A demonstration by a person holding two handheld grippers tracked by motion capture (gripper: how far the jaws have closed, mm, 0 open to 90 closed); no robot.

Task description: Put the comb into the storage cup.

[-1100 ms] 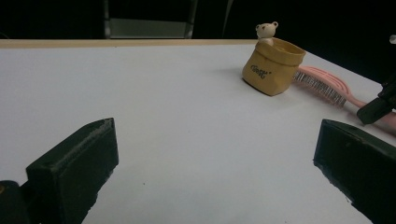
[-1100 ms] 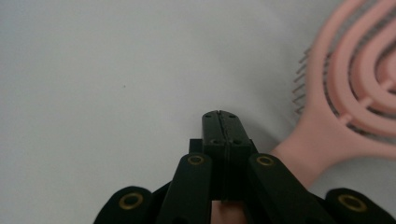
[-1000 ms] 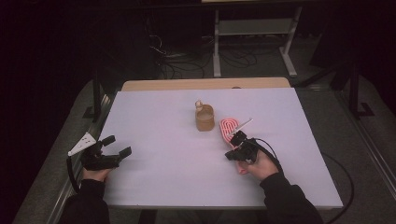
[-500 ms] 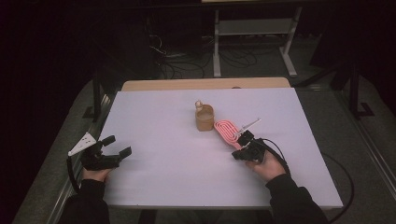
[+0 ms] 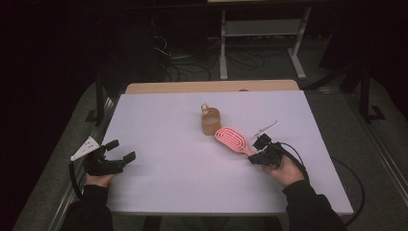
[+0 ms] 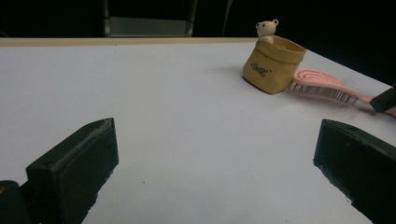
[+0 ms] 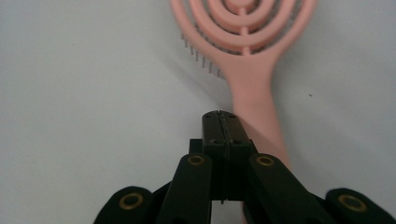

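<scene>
Hairbrush (image 5: 232,139), pink with looped vents, lies flat on the white surface (image 5: 163,120), its head pointing far-left and its handle running near-right toward the right hand-held gripper (image 5: 257,150). In the right gripper view the jaws are pressed together with no gap between them, and the handle (image 7: 259,121) passes just beside and partly under them; whether it is actually pinched cannot be told from here. The brush's bristles face down onto the surface. Just beside the brush head, on its far-left side, stands a small tan fabric pouch (image 6: 273,64) with a little bear figure (image 6: 266,29) rising from it. The left hand-held gripper (image 5: 119,153) rests at the near-left part of the surface, well apart from the brush, its jaws spread wide and holding nothing.
</scene>
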